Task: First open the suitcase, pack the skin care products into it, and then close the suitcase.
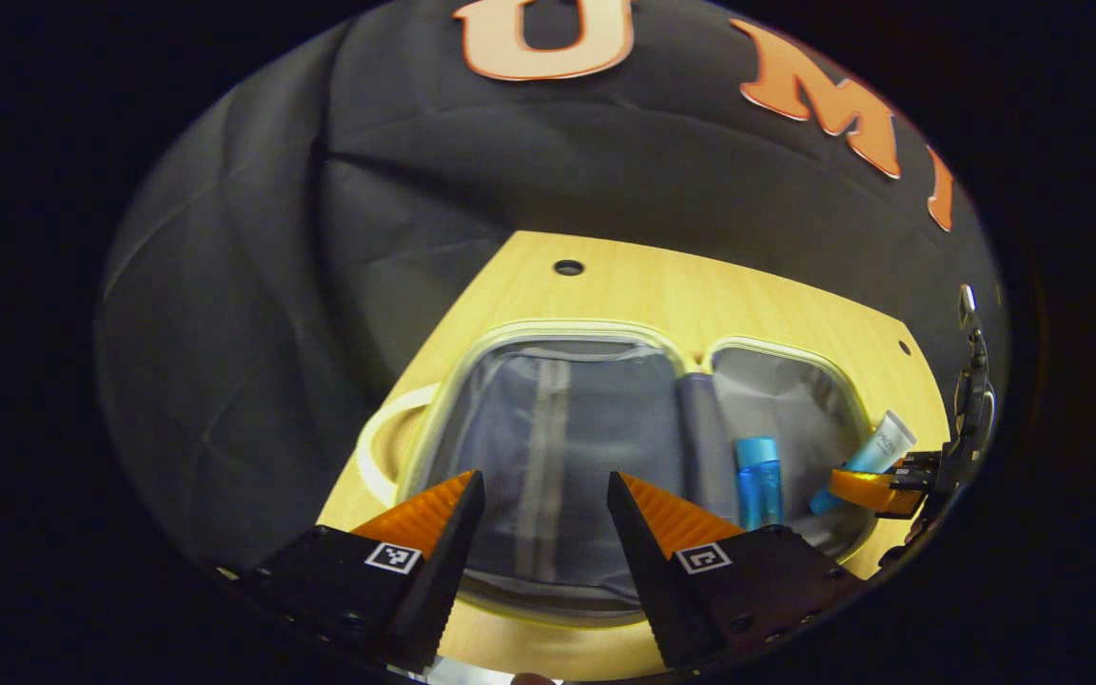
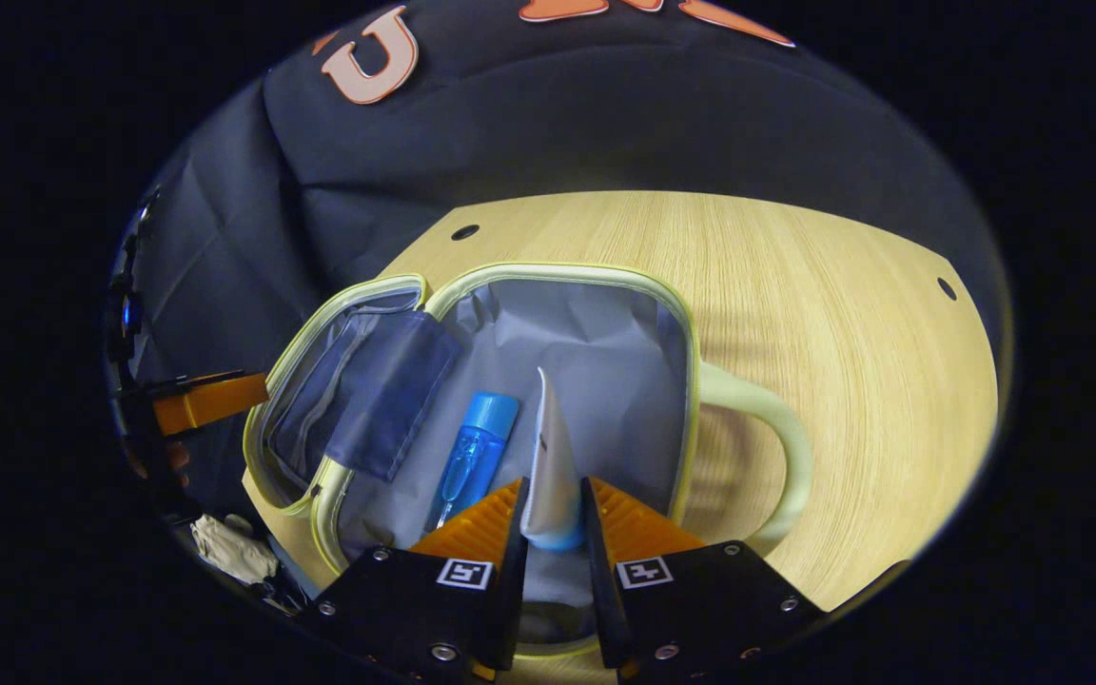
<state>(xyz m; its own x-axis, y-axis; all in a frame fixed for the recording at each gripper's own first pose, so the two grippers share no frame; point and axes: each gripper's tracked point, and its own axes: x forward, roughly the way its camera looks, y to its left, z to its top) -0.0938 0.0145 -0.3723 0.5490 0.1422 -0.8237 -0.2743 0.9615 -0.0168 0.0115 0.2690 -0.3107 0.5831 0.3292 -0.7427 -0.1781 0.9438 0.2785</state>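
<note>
Your right gripper [image 2: 553, 518] clamps tube [image 2: 550, 457] over open suitcase [image 2: 691, 381], tube's long axis toward 12 o'clock. Bottle [image 2: 474, 457] lies inside at 11. Left gripper [image 1: 545, 518] wide, empty.

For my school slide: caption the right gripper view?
Right gripper lowers a white tube into the open suitcase, beside a blue bottle.
</note>
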